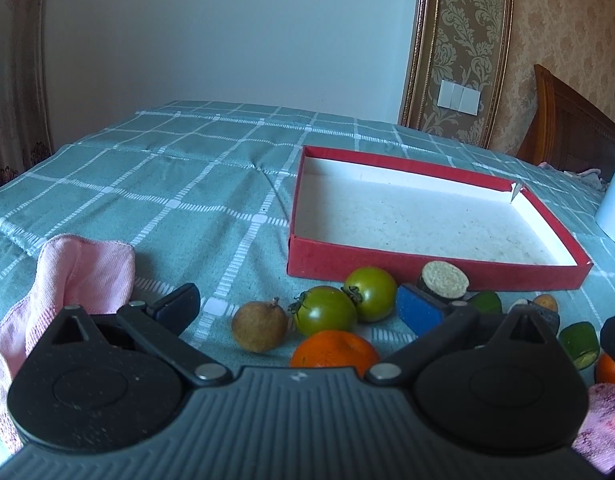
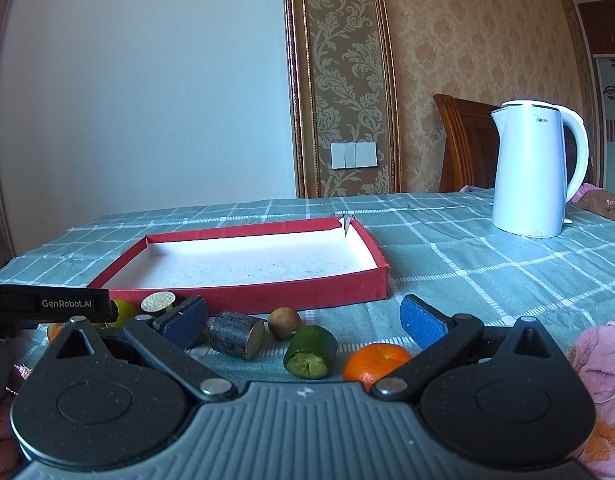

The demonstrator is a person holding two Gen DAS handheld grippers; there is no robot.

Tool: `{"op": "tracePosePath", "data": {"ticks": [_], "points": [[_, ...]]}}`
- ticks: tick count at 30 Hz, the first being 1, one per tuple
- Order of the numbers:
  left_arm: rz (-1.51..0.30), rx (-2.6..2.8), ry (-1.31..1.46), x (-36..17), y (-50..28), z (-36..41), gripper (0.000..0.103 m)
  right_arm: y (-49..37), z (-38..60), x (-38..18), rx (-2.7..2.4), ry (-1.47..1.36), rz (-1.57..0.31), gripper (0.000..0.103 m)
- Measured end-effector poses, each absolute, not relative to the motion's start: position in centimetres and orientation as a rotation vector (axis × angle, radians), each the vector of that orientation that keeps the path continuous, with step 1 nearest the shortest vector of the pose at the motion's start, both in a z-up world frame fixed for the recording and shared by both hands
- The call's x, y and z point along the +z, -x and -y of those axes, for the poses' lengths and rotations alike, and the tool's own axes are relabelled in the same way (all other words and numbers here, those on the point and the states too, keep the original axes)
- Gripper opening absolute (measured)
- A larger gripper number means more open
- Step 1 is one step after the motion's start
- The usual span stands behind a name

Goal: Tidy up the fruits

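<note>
A red tray with a white floor (image 1: 427, 272) lies on the checked cloth; it also shows in the right wrist view (image 2: 243, 294). In front of it lie two green tomatoes (image 1: 325, 310) (image 1: 371, 292), a brown longan (image 1: 259, 326) and an orange (image 1: 333, 350). My left gripper (image 1: 303, 306) is open and empty over these. In the right wrist view a dark sugarcane piece (image 2: 235, 334), a longan (image 2: 283, 322), a green cut piece (image 2: 311, 352) and an orange (image 2: 375, 362) lie between the open, empty fingers of my right gripper (image 2: 303, 318).
A pink cloth (image 1: 79, 276) lies at the left, another (image 2: 603, 360) at the right. A white kettle (image 2: 535, 168) stands at the back right. A wooden chair (image 2: 463, 148) stands behind the table. The left gripper's body (image 2: 47, 306) shows at the left of the right wrist view.
</note>
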State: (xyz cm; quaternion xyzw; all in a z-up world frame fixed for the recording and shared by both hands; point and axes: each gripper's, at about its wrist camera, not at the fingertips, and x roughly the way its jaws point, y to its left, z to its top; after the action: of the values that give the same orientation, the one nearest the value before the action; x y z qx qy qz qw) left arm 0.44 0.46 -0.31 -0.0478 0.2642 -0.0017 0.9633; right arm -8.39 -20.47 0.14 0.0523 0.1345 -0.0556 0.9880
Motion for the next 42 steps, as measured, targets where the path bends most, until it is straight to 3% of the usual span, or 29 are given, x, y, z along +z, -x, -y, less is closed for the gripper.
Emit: {"op": "tracePosePath", "data": {"ticks": [42], "points": [[-0.496,0.019,0.077,-0.23,-0.09,-0.19,0.103,8.2,20.37,0.08,-0.123,-0.106,-0.288,0.103]]}}
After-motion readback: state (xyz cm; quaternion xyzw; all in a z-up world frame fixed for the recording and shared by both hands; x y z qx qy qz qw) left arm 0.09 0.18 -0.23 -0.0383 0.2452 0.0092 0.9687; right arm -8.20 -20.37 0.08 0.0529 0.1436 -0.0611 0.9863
